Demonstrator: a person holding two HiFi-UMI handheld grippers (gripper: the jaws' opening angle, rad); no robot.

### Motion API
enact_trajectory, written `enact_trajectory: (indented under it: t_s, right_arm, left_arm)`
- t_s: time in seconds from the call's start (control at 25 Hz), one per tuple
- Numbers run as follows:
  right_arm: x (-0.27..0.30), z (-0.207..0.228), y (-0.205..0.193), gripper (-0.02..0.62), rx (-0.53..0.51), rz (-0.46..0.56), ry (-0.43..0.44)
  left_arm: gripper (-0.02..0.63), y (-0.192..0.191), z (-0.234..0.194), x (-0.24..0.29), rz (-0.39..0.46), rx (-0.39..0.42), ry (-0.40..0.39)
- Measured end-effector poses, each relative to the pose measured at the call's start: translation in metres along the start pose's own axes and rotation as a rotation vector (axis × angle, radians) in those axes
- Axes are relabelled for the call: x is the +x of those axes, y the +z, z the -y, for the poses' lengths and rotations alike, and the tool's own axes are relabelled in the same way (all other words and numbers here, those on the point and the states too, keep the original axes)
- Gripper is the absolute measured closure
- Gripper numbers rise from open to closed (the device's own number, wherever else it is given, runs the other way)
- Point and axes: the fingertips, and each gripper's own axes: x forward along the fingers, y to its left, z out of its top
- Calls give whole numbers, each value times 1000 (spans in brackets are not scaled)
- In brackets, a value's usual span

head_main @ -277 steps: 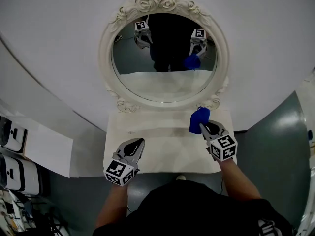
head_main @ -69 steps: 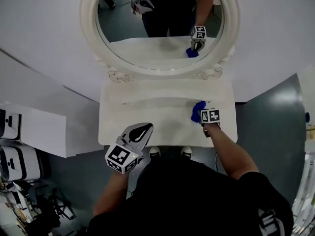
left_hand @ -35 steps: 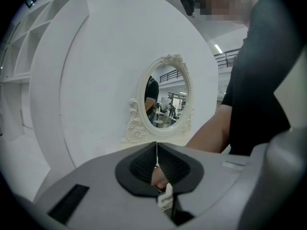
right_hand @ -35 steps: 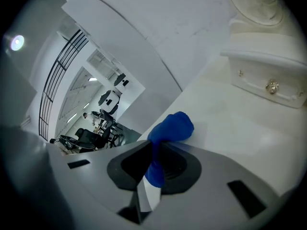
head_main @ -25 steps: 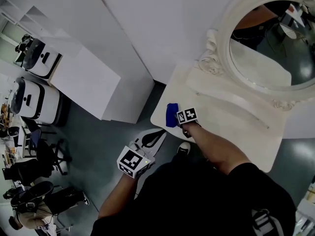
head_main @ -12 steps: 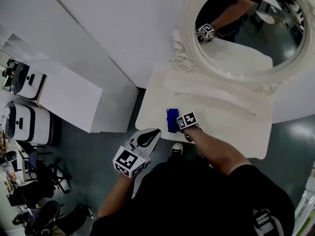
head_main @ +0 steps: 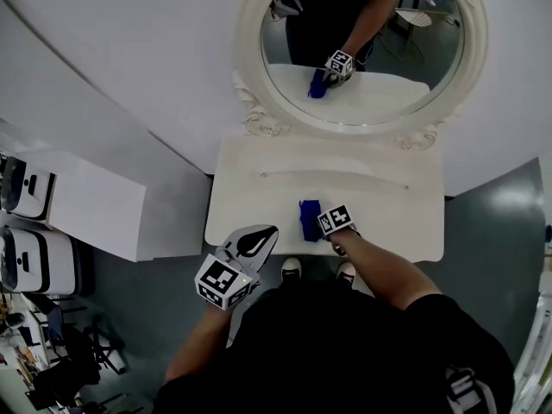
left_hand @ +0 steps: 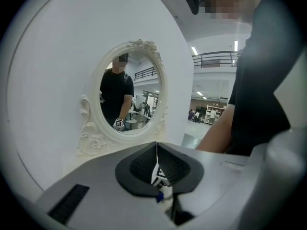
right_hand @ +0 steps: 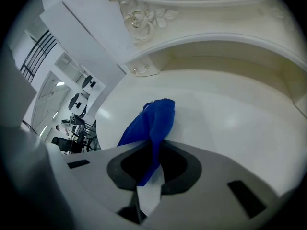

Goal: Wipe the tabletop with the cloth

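Right tongs [head_main: 322, 223] clamped on crumpled blue fabric cloth [head_main: 309, 219], which lies on the cream-white worktop [head_main: 388, 205] near its front edge. Left tongs [head_main: 261, 234] shut together, empty, by the worktop's front left edge.

Open lab hall, staged vanity table [head_main: 259, 218]: ornate mirror [head_main: 379, 102] at 12 o'clock, white machines [head_main: 21, 261] at 9 o'clock, office chairs [head_main: 65, 369] at 8 o'clock.
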Motion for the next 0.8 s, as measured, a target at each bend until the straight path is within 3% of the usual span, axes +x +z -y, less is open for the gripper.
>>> enact_trajectory:
  t_s: [0.52,0.8]
  right_arm:
    - [-105,145,-85,555,165,35,-137]
    - [-157,206,-137,555,230,56,-217]
  left_arm:
    - [594,25,65,90,-8,75,-165]
    - [594,32,96,128,-22,69,-232]
